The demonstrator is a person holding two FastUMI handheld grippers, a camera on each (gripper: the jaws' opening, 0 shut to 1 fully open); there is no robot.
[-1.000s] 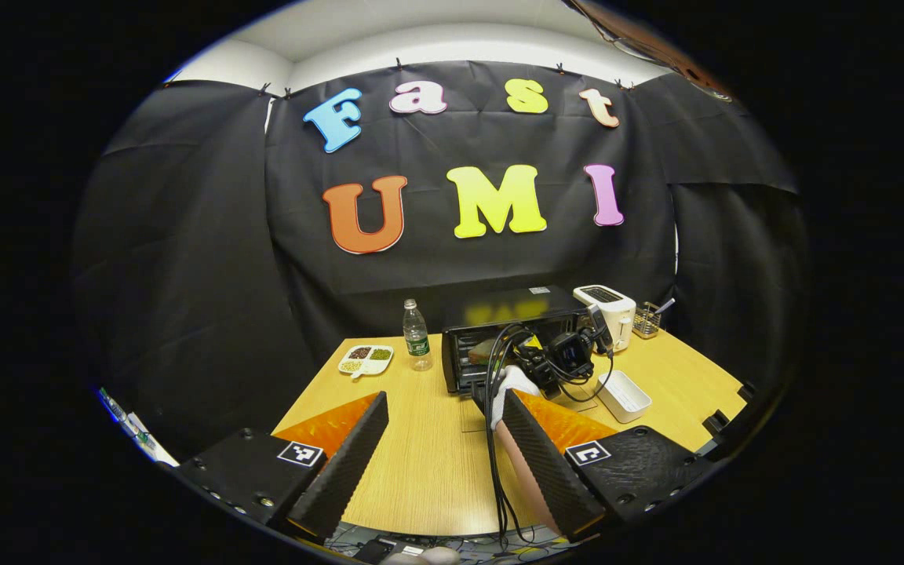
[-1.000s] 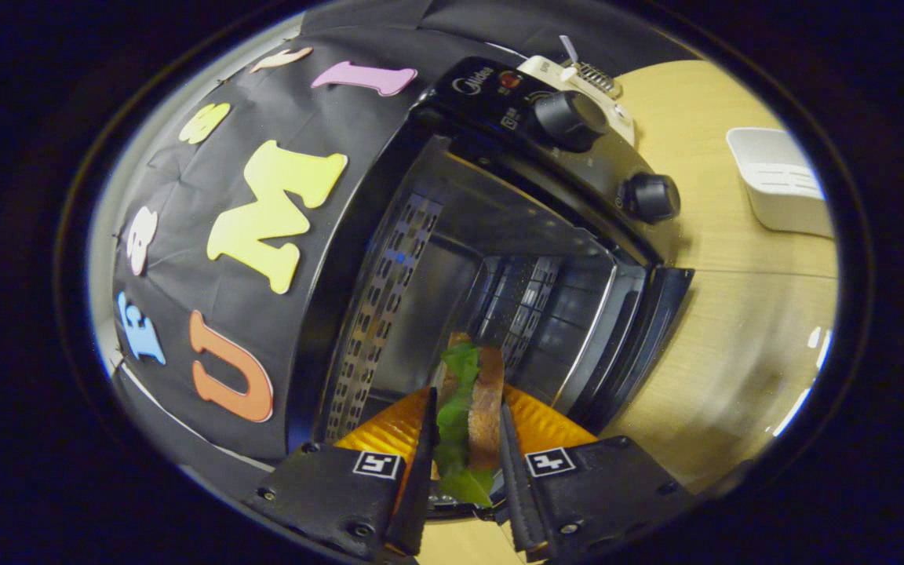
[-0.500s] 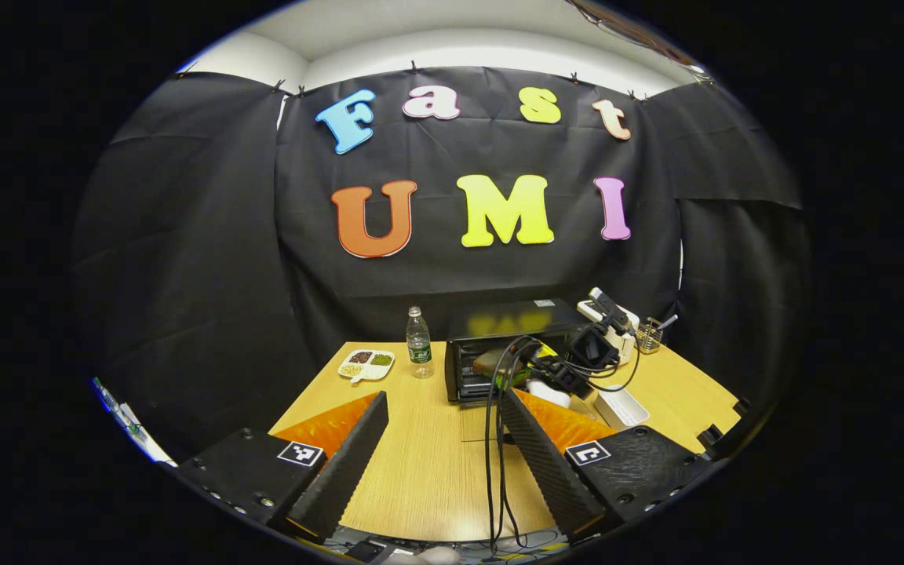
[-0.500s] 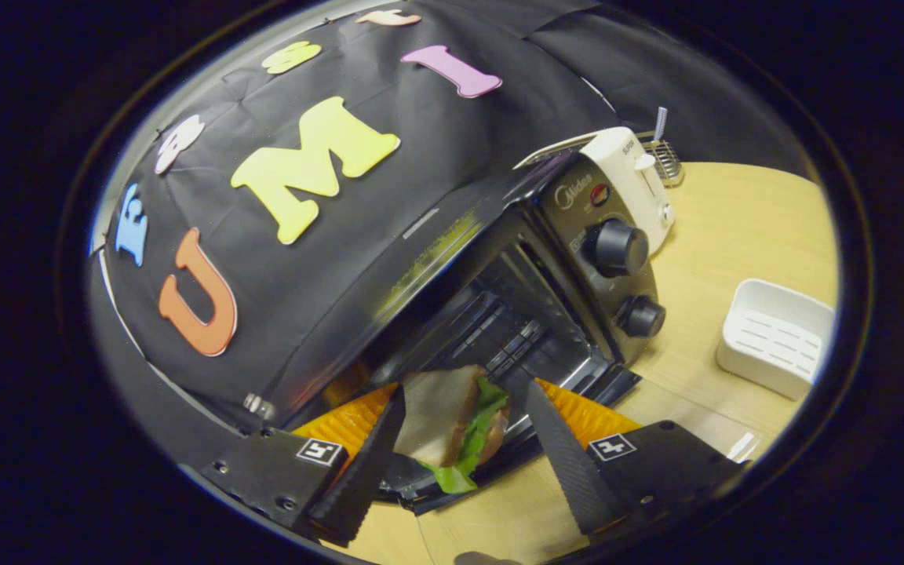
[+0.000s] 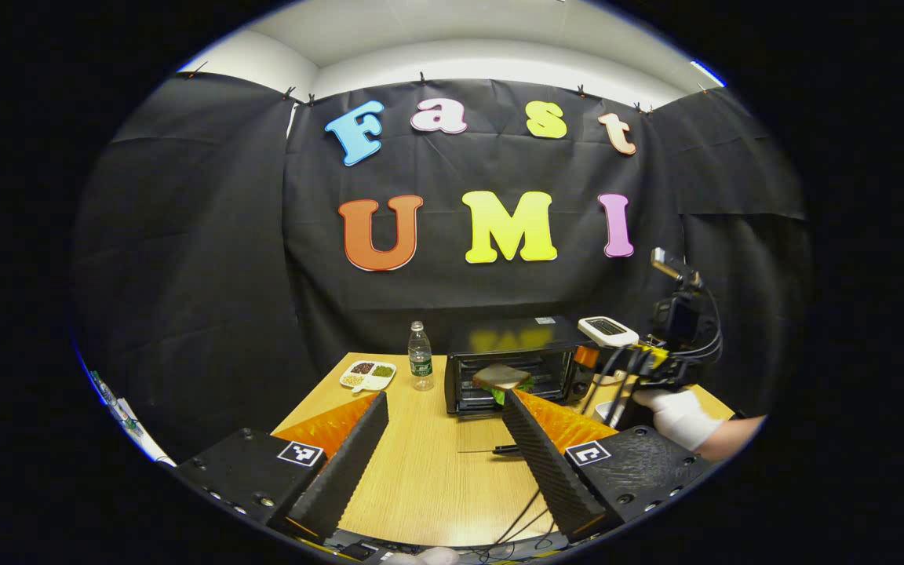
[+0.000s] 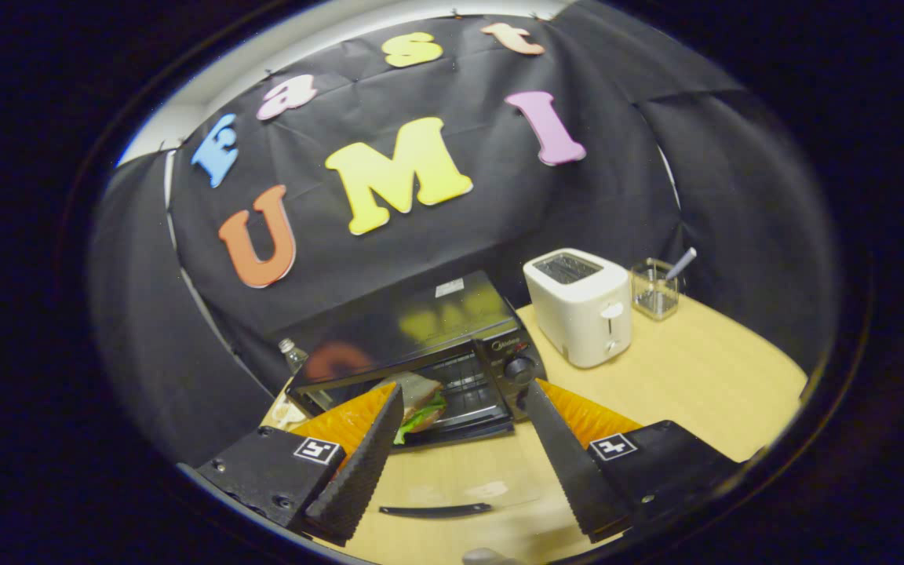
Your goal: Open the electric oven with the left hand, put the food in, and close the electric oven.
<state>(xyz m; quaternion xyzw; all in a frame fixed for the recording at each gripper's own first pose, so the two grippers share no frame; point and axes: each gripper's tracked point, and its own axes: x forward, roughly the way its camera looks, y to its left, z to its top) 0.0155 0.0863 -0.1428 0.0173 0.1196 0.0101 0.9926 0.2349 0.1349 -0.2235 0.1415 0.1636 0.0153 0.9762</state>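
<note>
A: What is hard to make out here?

B: In the right gripper view, the left finger covers part of the sandwich (image 6: pixel 419 399), so only its bread and some lettuce show. The oven (image 6: pixel 421 357) door is glass and nearly vanishes against the desk (image 6: pixel 695 369); just its dark handle (image 6: pixel 435 511) reads clearly. In the left gripper view, the door lies flat and faint too, and the bottle (image 5: pixel 420 357) and the sectioned dish (image 5: pixel 368 375) are small.

A: And the sandwich, against the fingers?

B: It rests on the rack inside the open oven (image 5: pixel 508 362), well beyond both pairs. The right gripper (image 6: pixel 458 463) has its fingers spread wide, nothing between them. The left gripper (image 5: pixel 444 463) is likewise spread and empty, low over the desk in front of the oven.

A: Anything else?

B: A toaster (image 6: pixel 581 306) and a clear cup (image 6: pixel 654 289) stand right of the oven. In the left gripper view, the right gripper (image 5: pixel 676 329) is held by a gloved hand (image 5: pixel 679 416).
</note>
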